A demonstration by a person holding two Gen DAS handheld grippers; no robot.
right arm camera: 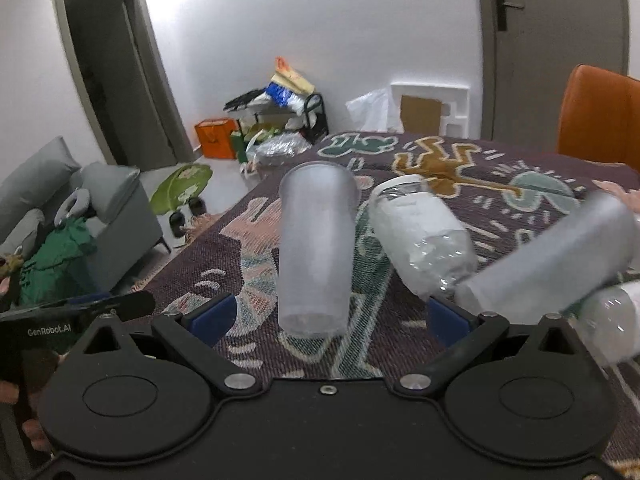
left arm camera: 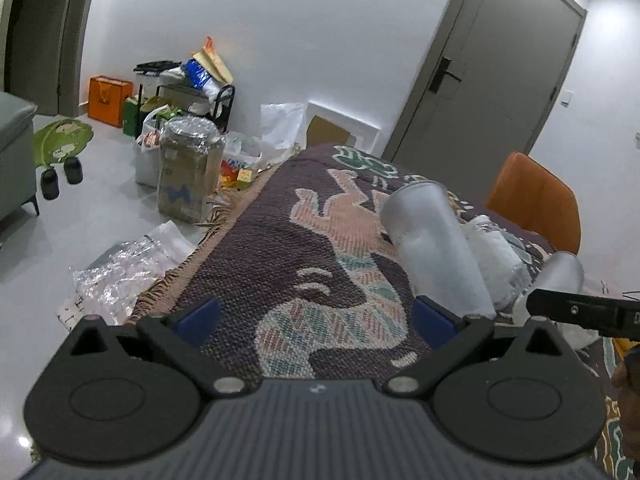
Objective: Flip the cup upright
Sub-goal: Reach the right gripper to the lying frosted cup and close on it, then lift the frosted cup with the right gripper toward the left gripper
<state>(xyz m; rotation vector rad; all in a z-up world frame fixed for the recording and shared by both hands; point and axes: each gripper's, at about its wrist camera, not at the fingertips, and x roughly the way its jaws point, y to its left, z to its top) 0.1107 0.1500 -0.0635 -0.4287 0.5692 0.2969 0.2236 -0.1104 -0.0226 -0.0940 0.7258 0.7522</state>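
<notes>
A frosted translucent cup (right arm camera: 316,248) lies on its side on the patterned cloth, base toward my right gripper (right arm camera: 328,316), rim pointing away. The right gripper is open, its blue pads (right arm camera: 212,316) either side of the cup's base without touching. The same cup (left arm camera: 436,248) shows in the left wrist view, to the right of my left gripper (left arm camera: 316,316), which is open and empty over the cloth. A second frosted cup (right arm camera: 552,256) lies on its side to the right, also seen in the left wrist view (left arm camera: 560,272).
A clear plastic bottle (right arm camera: 424,232) lies between the two cups, another (right arm camera: 612,320) at the right edge. The table's left edge (left arm camera: 224,236) drops to a floor with bags and boxes. An orange chair (right arm camera: 600,116) stands behind the table. A grey sofa (right arm camera: 100,216) is at left.
</notes>
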